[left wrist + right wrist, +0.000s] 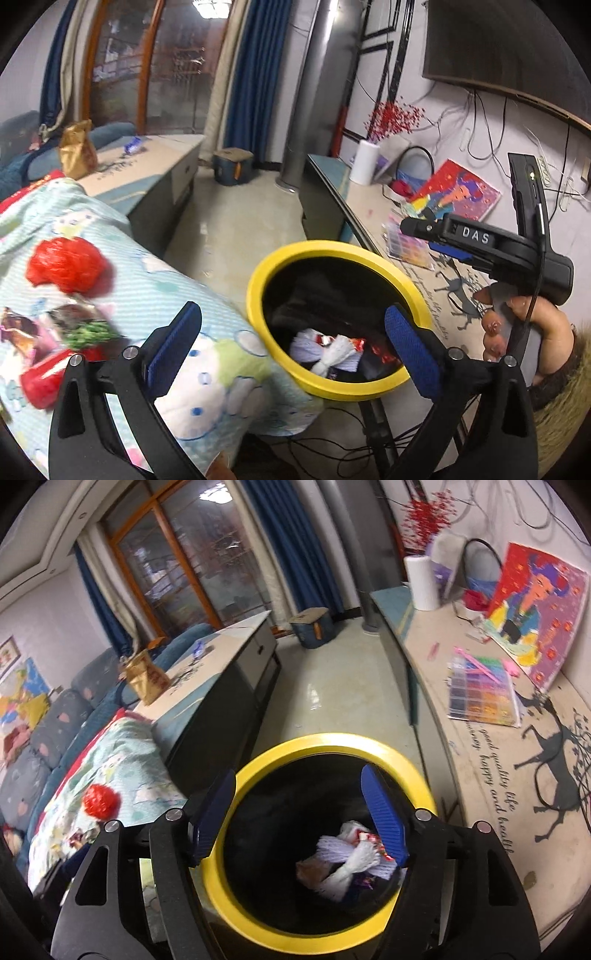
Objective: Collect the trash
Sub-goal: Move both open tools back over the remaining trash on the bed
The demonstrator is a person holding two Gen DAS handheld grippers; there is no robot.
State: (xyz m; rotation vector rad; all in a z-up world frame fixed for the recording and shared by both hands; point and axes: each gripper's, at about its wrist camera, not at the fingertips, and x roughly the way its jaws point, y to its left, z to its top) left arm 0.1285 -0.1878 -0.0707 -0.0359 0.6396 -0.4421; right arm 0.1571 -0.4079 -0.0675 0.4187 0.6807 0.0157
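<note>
A black trash bin with a yellow rim (258,280) stands between a blanket-covered seat and a long counter. White foam netting and red wrappers (332,354) lie in it. My left gripper (291,317) is open and empty, straddling the bin's near-left rim. On the blanket (166,291) to the left lie a crumpled red bag (66,264), shiny snack wrappers (74,325) and a red packet (44,376). My right gripper (297,779) hangs open and empty over the bin's (332,744) mouth, above the trash (351,860). A hand holds it at the right (424,236).
A low cabinet (221,653) with a gold paper bag (146,677) stands beyond the blanket. The counter (480,760) on the right carries a paper towel roll (423,581), a bead box (482,694) and a painting (535,605). Cables trail under the bin.
</note>
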